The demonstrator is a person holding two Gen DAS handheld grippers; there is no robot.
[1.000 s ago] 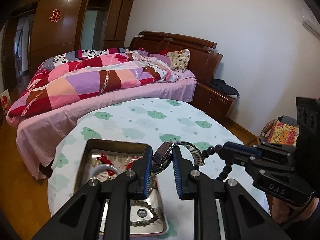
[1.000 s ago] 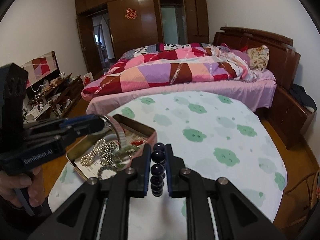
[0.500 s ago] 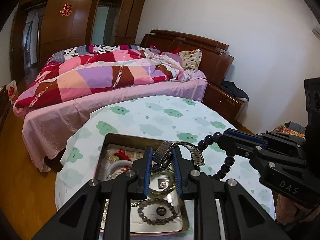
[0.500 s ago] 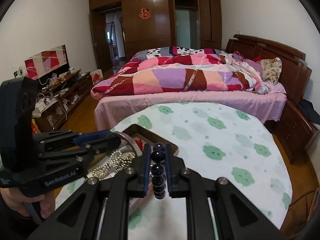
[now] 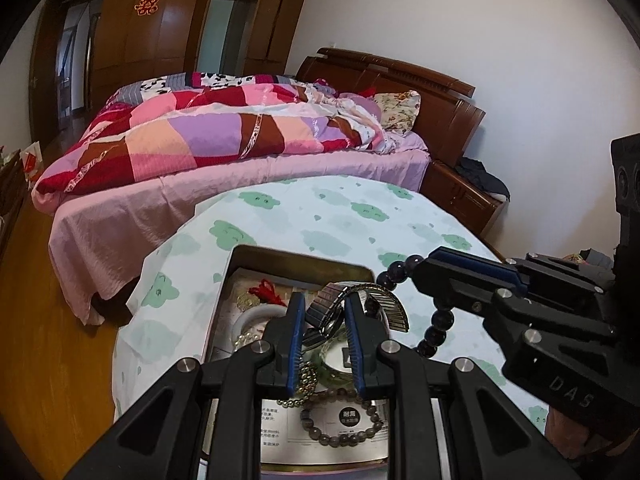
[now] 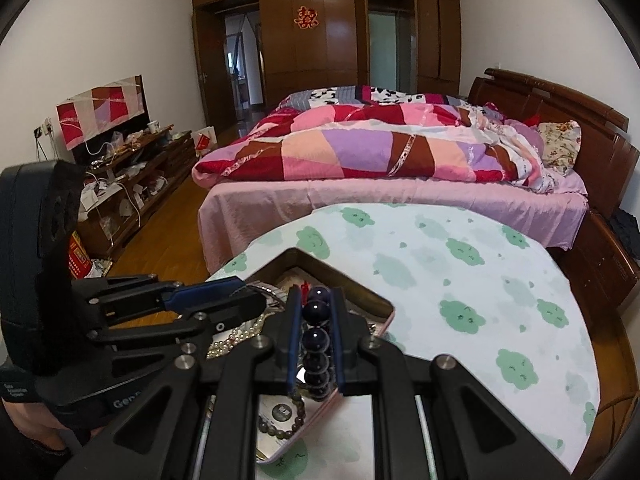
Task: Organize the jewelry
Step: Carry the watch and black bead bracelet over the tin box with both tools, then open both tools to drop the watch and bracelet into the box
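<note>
Left tool [image 5: 322, 336] clamped on a metal watch [image 5: 334, 312], held low at centre frame directly over the open tin [image 5: 298, 258] of jewelry on the table [image 5: 340, 216]. Right tool [image 6: 314, 334] closed on a dark bead bracelet [image 6: 316, 338], strand running along its fingers, hanging above the tin's near right corner. Both near enough to drop straight down; left sits more squarely over the tin.

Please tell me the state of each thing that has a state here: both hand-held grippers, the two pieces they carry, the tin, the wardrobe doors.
Left hand-held gripper: shut on the watch.
Watch: held above the tin, band arched.
Right hand-held gripper: shut on the dark bead bracelet.
Dark bead bracelet: held, hanging over the tin.
Tin: open, jewelry inside.
Wardrobe doors: some ajar.
</note>
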